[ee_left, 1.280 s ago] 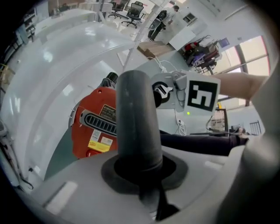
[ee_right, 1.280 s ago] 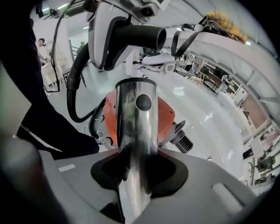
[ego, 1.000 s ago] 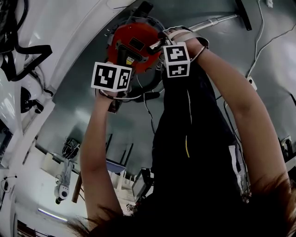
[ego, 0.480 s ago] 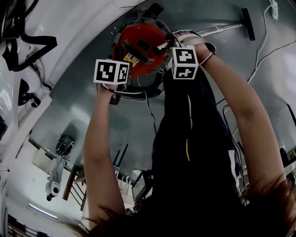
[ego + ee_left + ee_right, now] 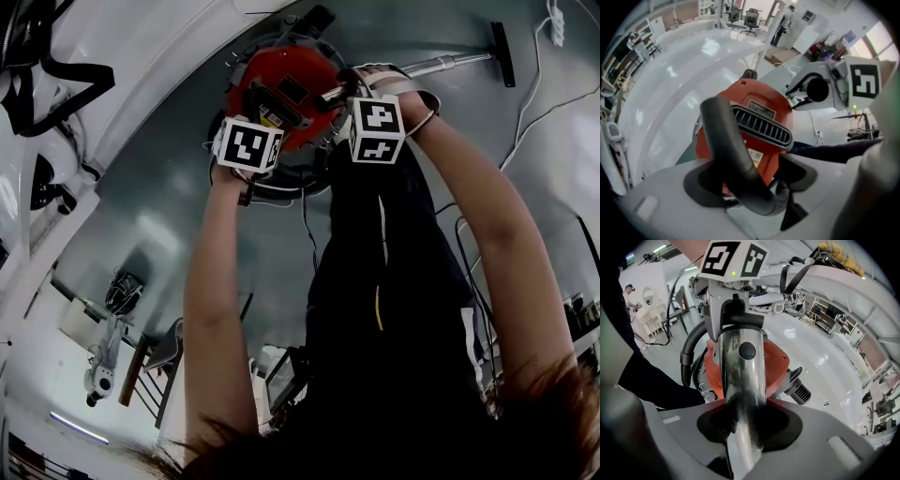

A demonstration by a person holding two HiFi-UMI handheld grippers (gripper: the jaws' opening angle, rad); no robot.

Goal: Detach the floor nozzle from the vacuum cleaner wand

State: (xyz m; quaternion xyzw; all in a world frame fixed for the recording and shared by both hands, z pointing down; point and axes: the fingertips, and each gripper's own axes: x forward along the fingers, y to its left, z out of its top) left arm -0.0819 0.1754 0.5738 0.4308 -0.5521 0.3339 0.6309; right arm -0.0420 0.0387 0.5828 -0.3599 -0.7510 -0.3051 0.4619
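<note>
The red vacuum cleaner body (image 5: 281,89) stands on the grey floor. A chrome wand (image 5: 441,64) runs from it to the black floor nozzle (image 5: 503,53), still joined at the far end. My right gripper (image 5: 361,103) is shut on the wand (image 5: 740,380), just below a black button (image 5: 746,351). My left gripper (image 5: 253,141) hangs over the red body. In the left gripper view a dark grey curved tube (image 5: 733,150) lies between the jaws of the left gripper (image 5: 750,187), which are opening and stand wide, pads off it.
A large white curved surface (image 5: 141,56) lies to the left of the vacuum. Cables (image 5: 534,103) and a power strip (image 5: 555,19) lie on the floor at right. The person's dark clothing (image 5: 394,281) fills the lower middle.
My left gripper has shifted right, closer to the red body and to the right gripper. The right gripper has stayed on the wand.
</note>
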